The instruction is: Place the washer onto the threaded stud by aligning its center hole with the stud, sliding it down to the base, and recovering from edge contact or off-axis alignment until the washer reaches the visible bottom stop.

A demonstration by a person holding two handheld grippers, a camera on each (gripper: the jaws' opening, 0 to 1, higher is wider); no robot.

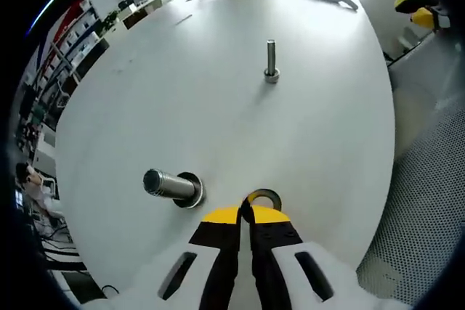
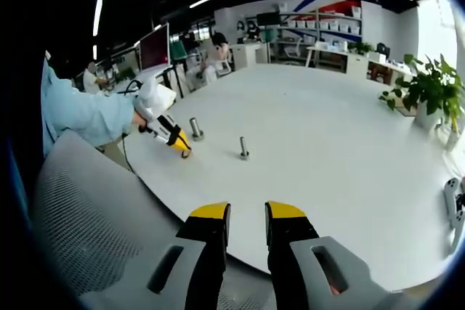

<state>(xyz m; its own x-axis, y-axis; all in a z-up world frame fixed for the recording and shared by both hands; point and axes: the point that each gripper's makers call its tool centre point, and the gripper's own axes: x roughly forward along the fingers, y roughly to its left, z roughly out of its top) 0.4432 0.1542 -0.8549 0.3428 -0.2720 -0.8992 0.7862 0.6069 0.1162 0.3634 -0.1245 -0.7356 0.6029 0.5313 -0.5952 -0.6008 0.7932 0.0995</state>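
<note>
The washer (image 1: pixel 263 197) — a dark metal ring — is pinched in the closed left gripper (image 1: pixel 245 215), just beside the nearer threaded stud (image 1: pixel 171 186) on the white table (image 1: pixel 320 128). Right gripper (image 2: pixel 245 221) hangs open, empty — no legible writing.

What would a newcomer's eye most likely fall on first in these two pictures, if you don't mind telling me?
Probably the left gripper, its yellow-tipped jaws closed on a dark washer just above the white table. Next to it, to the left in the left gripper view, a thick threaded stud stands on its base, with a slimmer stud farther off. In the right gripper view, the right gripper hangs open over the table's near edge.
</note>
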